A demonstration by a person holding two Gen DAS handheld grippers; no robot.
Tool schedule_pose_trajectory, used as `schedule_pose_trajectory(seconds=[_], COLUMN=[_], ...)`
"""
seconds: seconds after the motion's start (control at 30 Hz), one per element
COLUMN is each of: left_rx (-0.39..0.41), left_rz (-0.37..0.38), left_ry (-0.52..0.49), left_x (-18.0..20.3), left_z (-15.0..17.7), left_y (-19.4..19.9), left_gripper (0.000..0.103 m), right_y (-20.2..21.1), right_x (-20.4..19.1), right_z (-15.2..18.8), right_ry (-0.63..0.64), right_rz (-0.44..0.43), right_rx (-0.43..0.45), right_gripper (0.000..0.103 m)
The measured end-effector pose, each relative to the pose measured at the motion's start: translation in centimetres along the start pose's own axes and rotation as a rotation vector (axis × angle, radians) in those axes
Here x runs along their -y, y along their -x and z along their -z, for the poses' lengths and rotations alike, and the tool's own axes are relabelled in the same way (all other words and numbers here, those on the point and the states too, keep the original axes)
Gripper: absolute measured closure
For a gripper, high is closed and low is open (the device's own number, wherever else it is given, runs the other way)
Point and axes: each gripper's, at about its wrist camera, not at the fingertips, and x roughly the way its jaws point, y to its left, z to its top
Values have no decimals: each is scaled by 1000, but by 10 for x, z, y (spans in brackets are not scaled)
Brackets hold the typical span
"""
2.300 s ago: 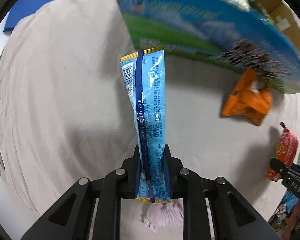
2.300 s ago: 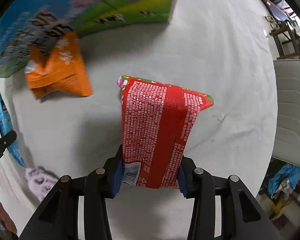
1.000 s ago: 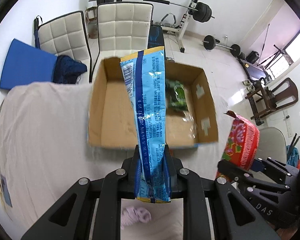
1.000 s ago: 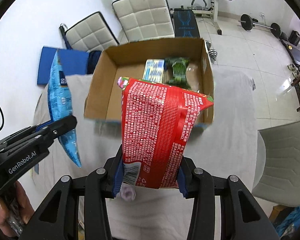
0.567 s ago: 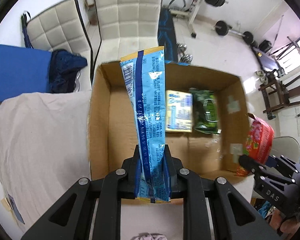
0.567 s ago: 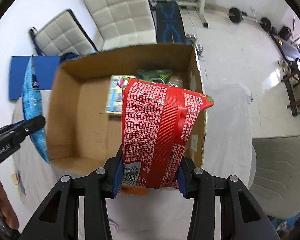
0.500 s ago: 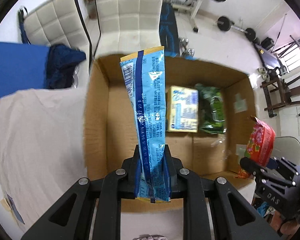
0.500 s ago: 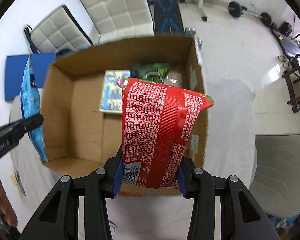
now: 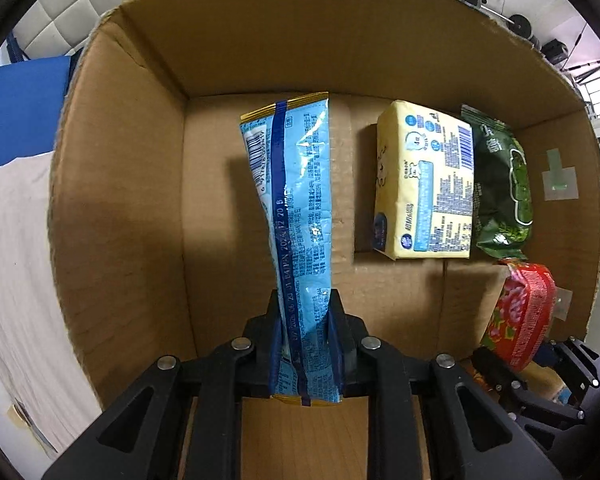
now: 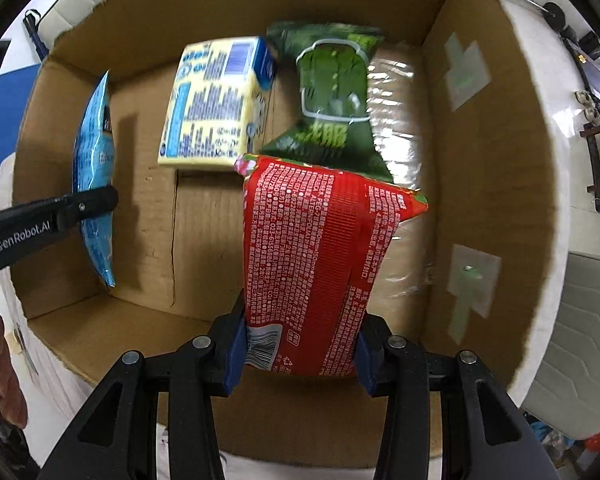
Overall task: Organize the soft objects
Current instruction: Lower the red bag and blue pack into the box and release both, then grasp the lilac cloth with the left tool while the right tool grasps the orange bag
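My left gripper (image 9: 305,332) is shut on a long light-blue snack packet (image 9: 296,208) and holds it inside the open cardboard box (image 9: 116,184), above the left half of the box floor. My right gripper (image 10: 300,344) is shut on a red packet (image 10: 320,264) and holds it inside the same box (image 10: 480,184), over the right half. The red packet (image 9: 520,312) also shows at the right in the left wrist view. The blue packet (image 10: 94,176) and the left gripper's finger (image 10: 52,220) show at the left in the right wrist view.
A yellow tissue pack (image 9: 424,184) and a green packet (image 9: 500,188) lie on the box floor at the back right. A clear wrapped pack (image 10: 400,128) lies by the right wall. A beige cloth (image 9: 12,264) covers the table left of the box.
Both grippers have moved forward and down with their packets, from above the box to inside it. The box now fills both views.
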Motion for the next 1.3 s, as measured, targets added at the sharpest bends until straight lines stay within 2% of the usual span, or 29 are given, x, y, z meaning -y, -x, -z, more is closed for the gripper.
schedule_pose_trajectory(seconds=[0.17, 0.33, 0.57, 0.63, 0.73, 0.8, 0.83, 0.93, 0.97, 1.07, 1.17, 1.3], left_rx=[-30, -27, 55, 85, 126, 152, 163, 194, 205, 236, 272, 333], left_rz=[5, 6, 1, 4, 8, 9, 15, 22, 24, 20, 7, -24], left_ry=[31, 42, 45, 49, 60, 73, 80, 100, 102, 106, 110, 107], left_x=[-2, 0, 4, 6, 9, 3, 2, -5, -4, -1, 3, 10], left_z=[0, 3, 21, 38, 54, 55, 62, 72, 76, 86, 97, 114], left_y=[-7, 4, 40, 53, 70, 80, 83, 95, 99, 111, 122, 141], left_gripper=[79, 73, 66, 63, 50, 31, 27, 13, 10, 9, 2, 1], right_y=[-13, -6, 13, 21, 36, 44, 46, 61, 65, 78, 92, 113], right_x=[-2, -1, 3, 4, 4, 2, 0, -4, -6, -11, -11, -9], right_z=[-5, -9, -8, -5, -1, 6, 8, 17, 20, 32, 43, 59], right_ry=[3, -9, -8, -9, -2, 4, 6, 10, 11, 20, 19, 16], right_rz=[-6, -2, 29, 31, 34, 40, 42, 34, 34, 54, 45, 69], right_rx=[-43, -28, 20, 37, 56, 75, 83, 112, 124, 168, 201, 255], right_gripper=[54, 47, 47, 47, 47, 47, 47, 35, 31, 26, 2, 0])
